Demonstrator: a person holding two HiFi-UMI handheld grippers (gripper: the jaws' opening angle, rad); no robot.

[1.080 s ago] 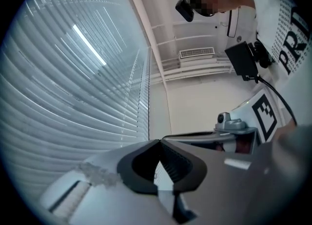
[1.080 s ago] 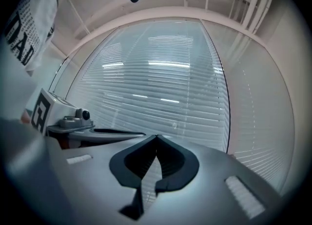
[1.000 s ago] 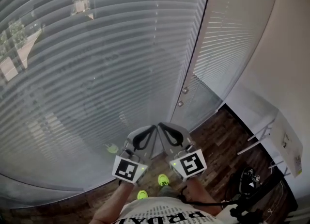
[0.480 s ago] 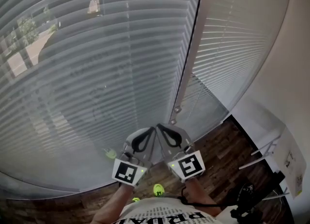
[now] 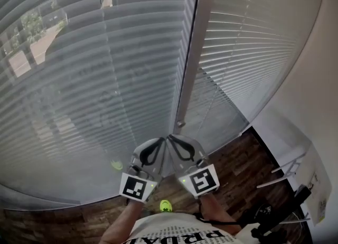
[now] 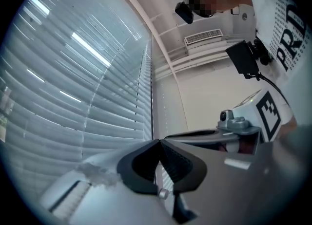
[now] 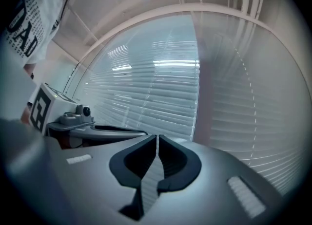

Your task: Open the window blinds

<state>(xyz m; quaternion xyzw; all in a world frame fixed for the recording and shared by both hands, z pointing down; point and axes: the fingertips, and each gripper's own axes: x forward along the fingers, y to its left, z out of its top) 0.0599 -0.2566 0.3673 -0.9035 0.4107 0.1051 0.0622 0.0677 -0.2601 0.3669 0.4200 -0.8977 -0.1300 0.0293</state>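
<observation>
**Guide:** Both claws have drifted right along the window, and the white upright post (image 5: 191, 53) now stands dead ahead of you.

**Operator:** And the blinds?

**Guide:** The grey slatted blinds (image 5: 95, 79) hang lowered just beyond. Your left claw (image 6: 159, 142) and right claw (image 7: 157, 137) are clenched and empty. Unclench one before you reach for the small hanging knob (image 5: 180, 124), likely the control.

The left claw (image 5: 160, 141) and right claw (image 5: 171, 139) are held side by side, low and close to the body, their tips almost touching each other and pointing away from the person. Each has its jaws closed together with nothing between them (the right shows only a hairline slit). The left forearm (image 5: 117, 230) and right wrist (image 5: 213, 205) reach out behind them.
</observation>
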